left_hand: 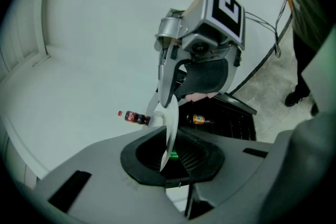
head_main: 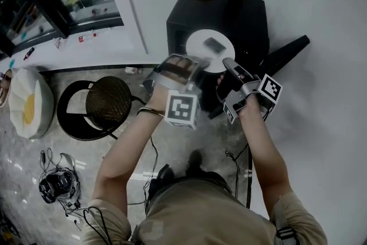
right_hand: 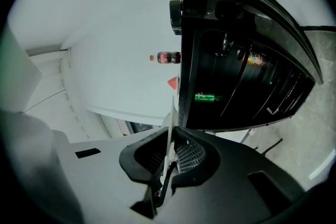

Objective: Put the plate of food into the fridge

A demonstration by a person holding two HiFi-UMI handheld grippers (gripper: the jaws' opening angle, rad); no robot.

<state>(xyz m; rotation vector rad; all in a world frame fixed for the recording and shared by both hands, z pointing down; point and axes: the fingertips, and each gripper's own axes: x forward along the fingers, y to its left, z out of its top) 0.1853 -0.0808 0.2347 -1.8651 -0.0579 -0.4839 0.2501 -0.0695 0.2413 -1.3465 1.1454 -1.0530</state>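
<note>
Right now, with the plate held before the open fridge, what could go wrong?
1. The left hand-held gripper and right hand-held gripper pinch the plate only at its rim; uneven motion could tilt it and the food could slide off.
2. The green bottle inside the fridge may block the plate going in.

Right gripper pinching a plate in front of an open fridge

The right gripper [right_hand: 170, 153] has its dark fingers [right_hand: 193, 157] closed on a thin white plate [right_hand: 171, 126], seen edge-on and rising straight up between them. Just past the plate's rim stands a black fridge [right_hand: 294, 55], tipped sideways in this rolled view, its dark inside showing wire shelves, a green bottle [right_hand: 206, 96] and an orange-labelled bottle [right_hand: 255, 59]. A cola bottle [right_hand: 167, 57] and a red wedge [right_hand: 172, 82] show against the pale wall [right_hand: 105, 34] beside it.
</note>
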